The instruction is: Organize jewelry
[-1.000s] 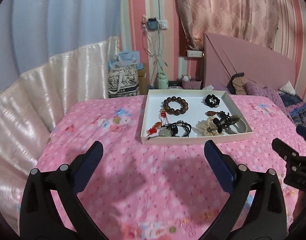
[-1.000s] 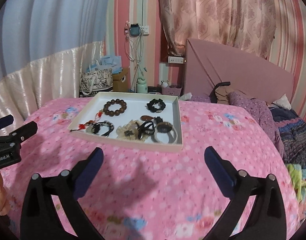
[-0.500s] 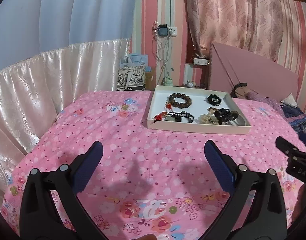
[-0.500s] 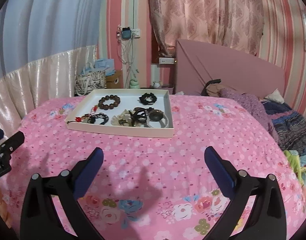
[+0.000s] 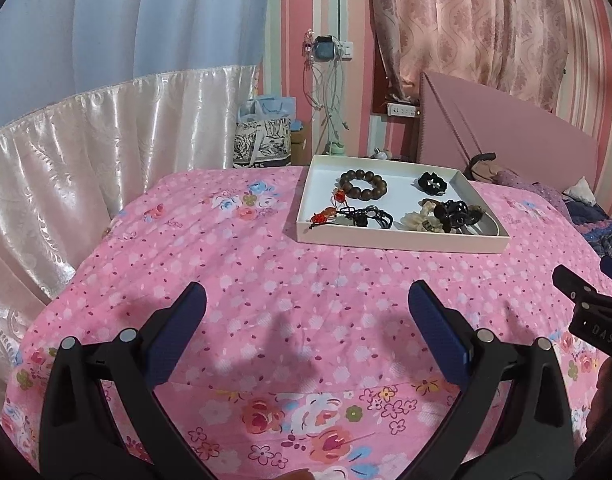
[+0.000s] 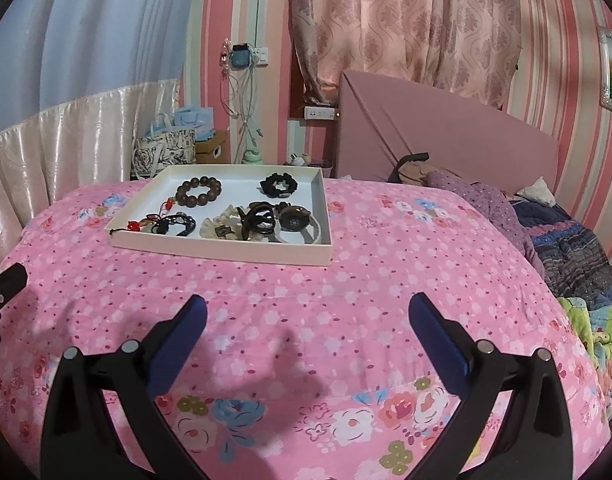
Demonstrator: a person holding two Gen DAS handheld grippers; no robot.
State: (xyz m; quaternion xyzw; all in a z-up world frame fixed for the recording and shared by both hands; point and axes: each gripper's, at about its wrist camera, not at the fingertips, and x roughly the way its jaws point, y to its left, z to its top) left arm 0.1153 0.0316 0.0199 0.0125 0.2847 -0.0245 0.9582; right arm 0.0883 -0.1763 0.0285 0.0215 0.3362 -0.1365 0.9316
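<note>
A white tray (image 5: 398, 242) lies on the pink flowered bedspread and also shows in the right wrist view (image 6: 225, 255). In it lie a brown bead bracelet (image 5: 362, 185), a black scrunchie (image 5: 432, 182), a red-bead cord (image 5: 326, 213), a black cord bracelet (image 5: 366, 216), a cream flower piece (image 5: 418, 220) and a dark hair claw (image 6: 257, 218). My left gripper (image 5: 306, 312) is open and empty over the bedspread, well short of the tray. My right gripper (image 6: 306, 314) is open and empty too, beside it.
The pink headboard (image 6: 446, 144) and bunched blankets (image 6: 578, 256) lie at the right. A shiny white curtain (image 5: 85, 152) hangs along the left. Bags (image 5: 261, 140) and a cable-hung wall socket (image 5: 326, 50) stand behind the tray.
Both grippers have pulled back from the tray and risen; the tray now looks smaller and farther. Both have stayed open. The jewelry has not moved.
</note>
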